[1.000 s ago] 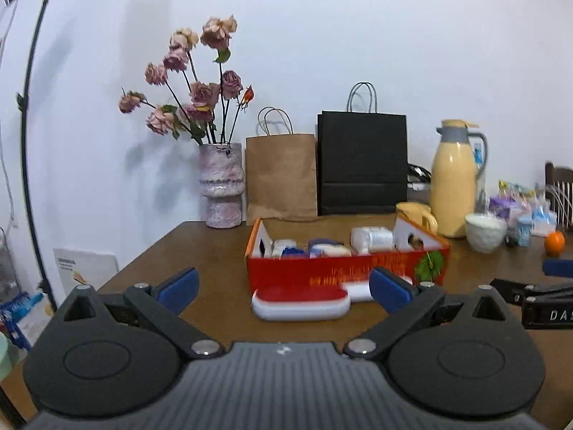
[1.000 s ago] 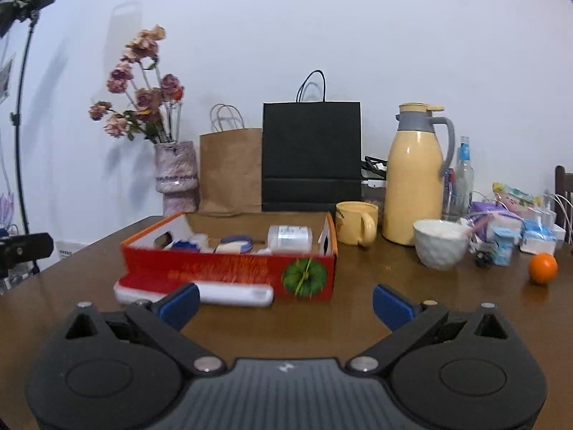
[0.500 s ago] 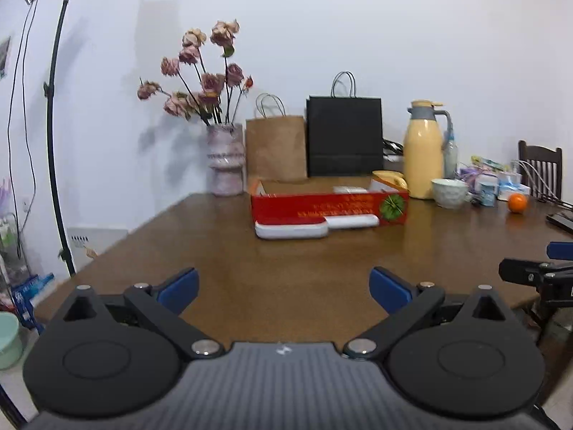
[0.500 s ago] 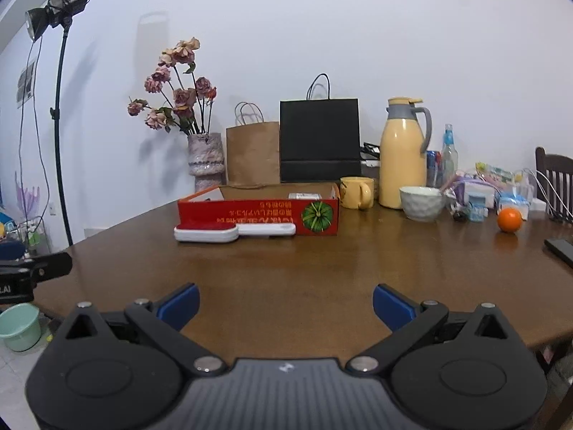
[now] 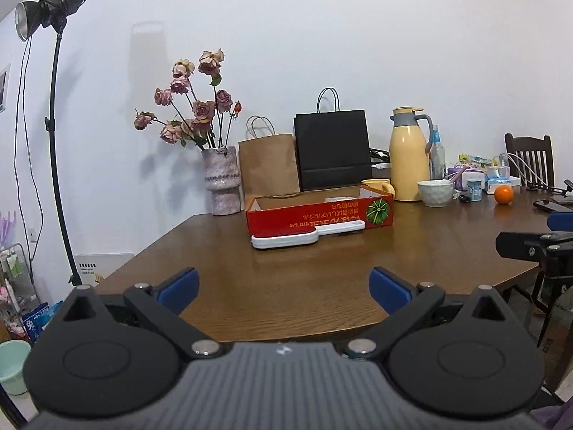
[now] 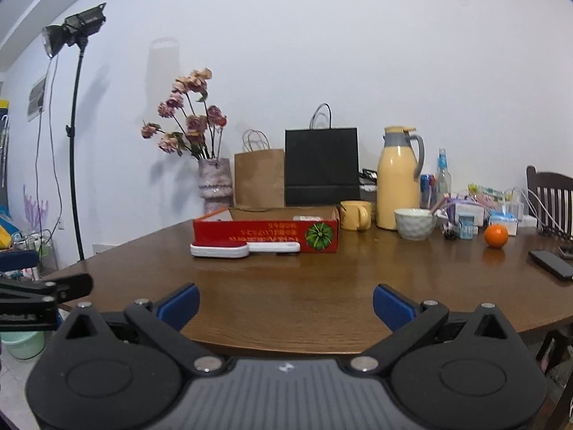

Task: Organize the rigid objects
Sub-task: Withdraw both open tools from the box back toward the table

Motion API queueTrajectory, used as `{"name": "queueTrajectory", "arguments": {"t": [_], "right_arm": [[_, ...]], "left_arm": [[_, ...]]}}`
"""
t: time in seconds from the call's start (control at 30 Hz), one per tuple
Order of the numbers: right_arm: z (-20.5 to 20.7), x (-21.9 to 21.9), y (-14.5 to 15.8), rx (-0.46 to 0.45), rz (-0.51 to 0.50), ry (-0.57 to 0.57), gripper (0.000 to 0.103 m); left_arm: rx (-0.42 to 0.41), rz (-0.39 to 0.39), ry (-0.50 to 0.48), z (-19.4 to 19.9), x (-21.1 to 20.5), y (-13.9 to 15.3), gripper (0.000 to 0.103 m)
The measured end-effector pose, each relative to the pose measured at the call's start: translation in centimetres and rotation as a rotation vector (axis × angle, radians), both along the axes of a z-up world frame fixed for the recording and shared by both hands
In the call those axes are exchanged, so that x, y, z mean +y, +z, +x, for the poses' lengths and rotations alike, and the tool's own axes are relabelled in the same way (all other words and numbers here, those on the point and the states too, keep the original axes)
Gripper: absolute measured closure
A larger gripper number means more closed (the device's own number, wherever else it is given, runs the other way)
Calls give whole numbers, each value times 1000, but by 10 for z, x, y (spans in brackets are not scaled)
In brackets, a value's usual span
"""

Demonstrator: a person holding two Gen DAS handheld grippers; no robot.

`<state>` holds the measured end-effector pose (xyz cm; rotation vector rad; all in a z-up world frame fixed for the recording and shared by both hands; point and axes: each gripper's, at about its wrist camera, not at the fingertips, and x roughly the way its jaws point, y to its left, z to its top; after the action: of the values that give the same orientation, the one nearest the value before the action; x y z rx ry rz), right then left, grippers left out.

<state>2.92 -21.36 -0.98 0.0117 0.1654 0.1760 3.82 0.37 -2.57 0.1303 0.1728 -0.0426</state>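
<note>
**Mid-table: box packed, brush left outside, both grippers empty**

At centre of both views sits the red cardboard box, open-topped, on the brown wooden table. Only a white item or two peeks over its rim; rest of contents hidden by the near wall from this low angle. Print on the front reads upside down, w/ a green pumpkin picture at the right end.

Touching the box's front wall lies a white lint brush w/ red pad, handle pointing right along the wall. Prob. too long to drop in crosswise, so parked flush against the box to keep it tidy; that's a guess.

Left gripper is low at the near table edge, fingers spread wide, nothing btwn them. Right gripper same: wide apart, empty, well back from the box. Each shows at the other's frame edge.

Outward, behind the box: yellow mug, yellow thermos jug, white bowl, black paper bag, brown paper bag, vase of dried roses. Far right: orange, phone, small packets, chair. Upper left: studio light on stand.

Judging by layout, sorting looks largely done; clutter at right seems outside the job.
</note>
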Motion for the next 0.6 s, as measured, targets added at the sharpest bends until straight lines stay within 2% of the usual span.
{"name": "queueTrajectory", "arguments": {"t": [0.47,0.6], "right_arm": [[8,5,-6,35,20,3,0],[26,8,-9,44,31,4,0]], "left_arm": [[16,3,-1,6,0,-5,0],[16,17,-6,21,-3,-8,0]]}}
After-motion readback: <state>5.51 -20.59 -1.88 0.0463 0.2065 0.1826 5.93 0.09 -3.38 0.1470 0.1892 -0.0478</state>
